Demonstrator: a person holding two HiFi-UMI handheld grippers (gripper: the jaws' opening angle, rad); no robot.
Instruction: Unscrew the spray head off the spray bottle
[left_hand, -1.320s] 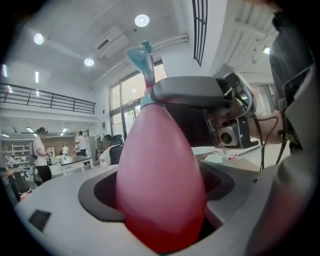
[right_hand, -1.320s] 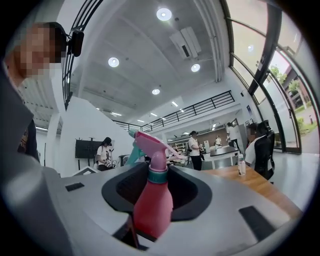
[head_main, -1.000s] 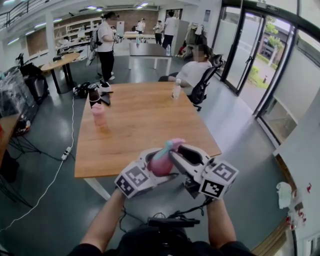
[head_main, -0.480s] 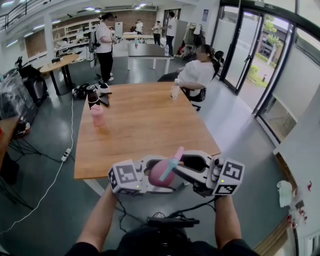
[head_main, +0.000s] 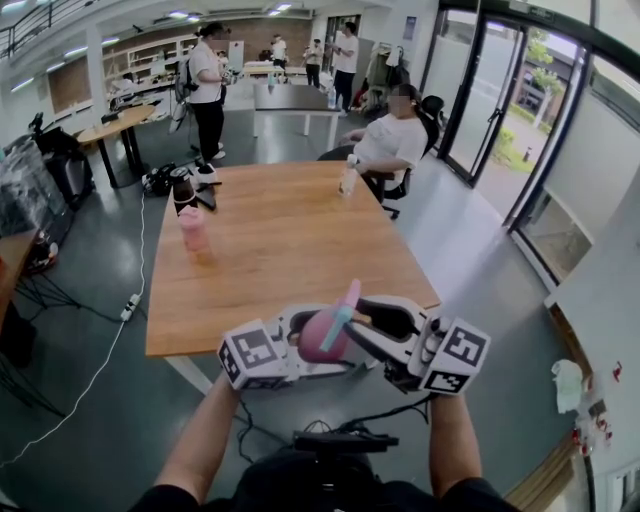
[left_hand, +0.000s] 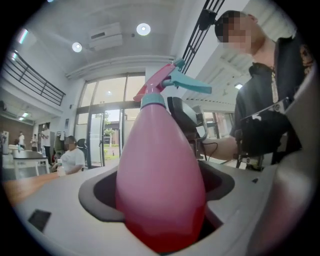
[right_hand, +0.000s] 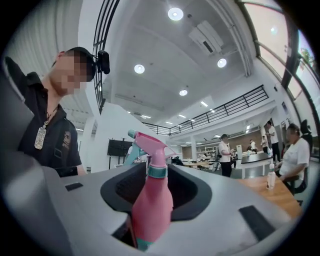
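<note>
My left gripper (left_hand: 157, 192) was clamped on the fat lower body of the pink teardrop-shaped plastic spray bottle (head_main: 320, 338). The pads were tight on both sides and the body filled the gap. The bottle stood up out of those jaws and leaned a little toward my right tool. It was held in the air on my side of the brown wooden table (head_main: 280, 250), clear of the top.

Up from the left jaws came the teal plastic collar (right_hand: 156, 171) at the neck. Above that was the pink plastic spray head (right_hand: 149, 144) with its teal trigger (left_hand: 192, 86), seated on the bottle.

My right gripper (right_hand: 155, 197) sat just beside the left one, level with it. Its jaws were opening and fairly wide, with the bottle's slimmer upper part between them. A dark gap showed between one pad and the pink wall, so it had no real grip. From the left gripper's side, the right tool's dark pad showed just behind the neck.
</note>
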